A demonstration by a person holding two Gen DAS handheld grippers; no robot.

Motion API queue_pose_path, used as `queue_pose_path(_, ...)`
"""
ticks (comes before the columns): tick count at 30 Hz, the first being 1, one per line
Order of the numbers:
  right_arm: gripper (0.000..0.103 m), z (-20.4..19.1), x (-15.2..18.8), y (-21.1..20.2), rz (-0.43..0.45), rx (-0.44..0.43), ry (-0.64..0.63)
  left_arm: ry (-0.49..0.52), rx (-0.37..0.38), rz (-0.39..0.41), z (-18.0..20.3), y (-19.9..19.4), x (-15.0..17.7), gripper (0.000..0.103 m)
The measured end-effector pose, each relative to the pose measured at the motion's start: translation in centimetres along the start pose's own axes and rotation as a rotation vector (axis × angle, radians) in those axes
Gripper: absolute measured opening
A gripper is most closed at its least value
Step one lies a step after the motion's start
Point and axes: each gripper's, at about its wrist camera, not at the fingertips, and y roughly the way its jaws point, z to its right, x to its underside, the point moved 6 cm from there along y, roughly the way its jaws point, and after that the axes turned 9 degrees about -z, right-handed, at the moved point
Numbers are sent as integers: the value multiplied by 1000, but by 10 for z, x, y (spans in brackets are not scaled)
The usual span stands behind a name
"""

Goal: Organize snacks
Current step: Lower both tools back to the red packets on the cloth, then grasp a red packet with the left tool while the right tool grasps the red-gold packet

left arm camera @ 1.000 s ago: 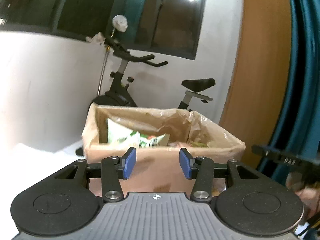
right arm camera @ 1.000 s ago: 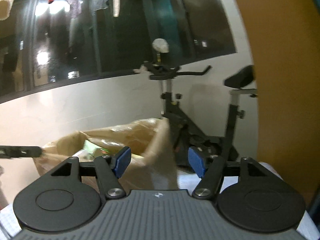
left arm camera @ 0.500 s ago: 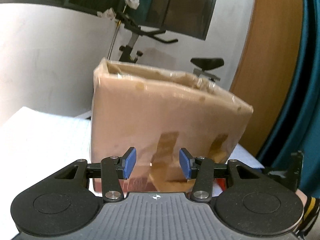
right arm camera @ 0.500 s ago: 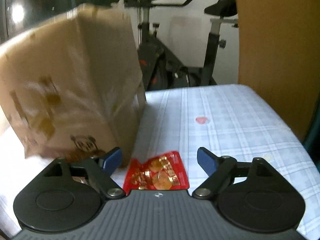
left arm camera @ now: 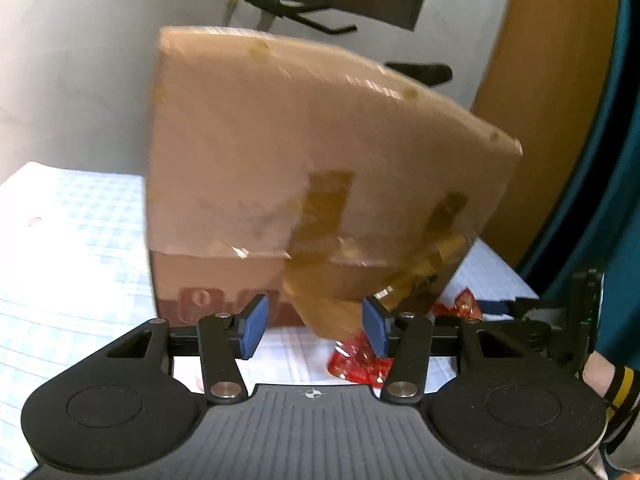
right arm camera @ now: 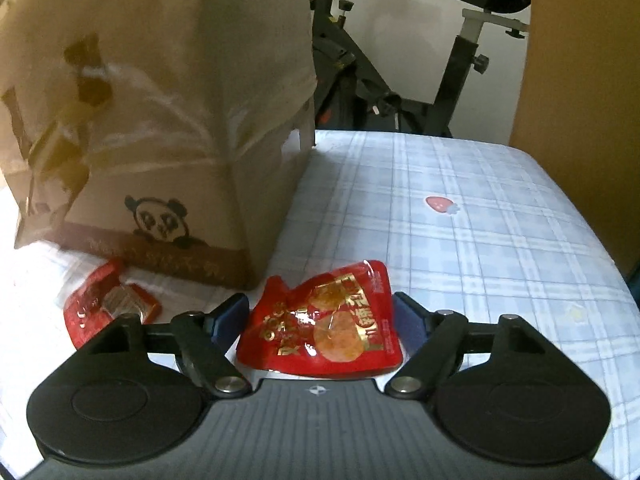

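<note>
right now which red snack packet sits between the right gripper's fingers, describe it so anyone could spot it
Find the cardboard box with the panda drawing on the checked cloth. Off its near corner, the larger red packet lies face up with gold print; the smaller crumpled packet lies farther left.

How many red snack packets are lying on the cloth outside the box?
2. One red packet lies between the right gripper fingers; the other red packet lies against the cardboard box front. More may be hidden behind the box.

The cardboard box (left arm camera: 320, 152) is motion-blurred, its printing unreadable, its top cut off.
</note>
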Motion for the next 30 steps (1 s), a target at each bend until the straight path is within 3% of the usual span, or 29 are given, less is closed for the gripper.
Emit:
queue_pose_path(5, 51, -14, 6, -5, 35, -5, -56, 57, 14, -68, 18, 28, 10, 54)
queue_pose_path(13, 50, -15, 4, -1, 53, -46, -70, 172, -15, -151, 40, 82, 15, 54)
queue_pose_path(25, 50, -12, 3, -1, 62, -79, -47, 211, -73, -164, 47, 112, 24, 54)
queue_pose_path(27, 50, -12, 3, -1, 62, -79, -47, 211, -62, -163, 48, 111, 25, 38)
queue_pose_path(28, 50, -12, 3, -1, 62, -80, -46, 214, -55, -164, 49, 110, 26, 35)
queue_pose_path(29, 50, -12, 4, -1, 62, -82, -45, 215, -45, -165, 49, 108, 27, 24)
queue_pose_path(30, 50, -11, 4, -1, 63, -87, -43, 210, -36, -165, 49, 105, 29, 24)
